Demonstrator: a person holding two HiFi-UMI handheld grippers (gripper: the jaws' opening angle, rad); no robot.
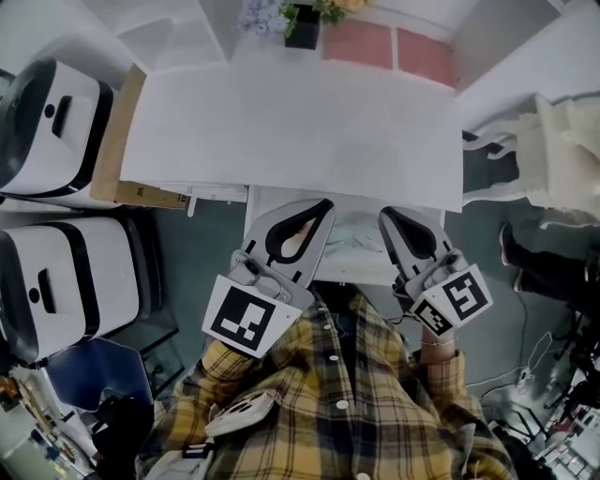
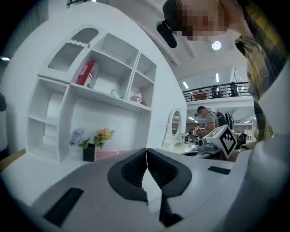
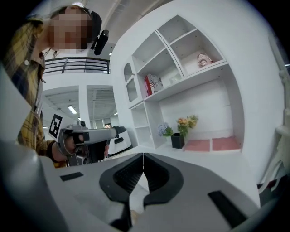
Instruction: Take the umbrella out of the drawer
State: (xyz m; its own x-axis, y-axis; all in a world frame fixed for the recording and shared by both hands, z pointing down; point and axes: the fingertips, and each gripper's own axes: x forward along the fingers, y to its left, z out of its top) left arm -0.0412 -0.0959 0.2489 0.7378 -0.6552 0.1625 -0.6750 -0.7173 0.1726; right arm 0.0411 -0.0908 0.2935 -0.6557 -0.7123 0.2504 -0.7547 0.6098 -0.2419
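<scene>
My left gripper [image 1: 323,204] and right gripper [image 1: 384,215] hang side by side at the front edge of the white desk [image 1: 291,122], both pointing toward it. Between and below them a white drawer [image 1: 352,246] sticks out from under the desk top, with something pale inside. I cannot make out an umbrella there. In the left gripper view the left gripper [image 2: 146,153] has its dark pads meeting at the tips with nothing between them. The right gripper [image 3: 143,157] is shut and empty in the same way in its own view. Each gripper view shows the other gripper beside it.
A black pot of flowers [image 1: 302,26] and two pink pads [image 1: 389,47] sit at the desk's back, under a white shelf unit holding a red book [image 2: 87,73]. Two white appliances [image 1: 47,122] and a cardboard board [image 1: 120,141] stand left. A white chair [image 1: 553,150] stands right.
</scene>
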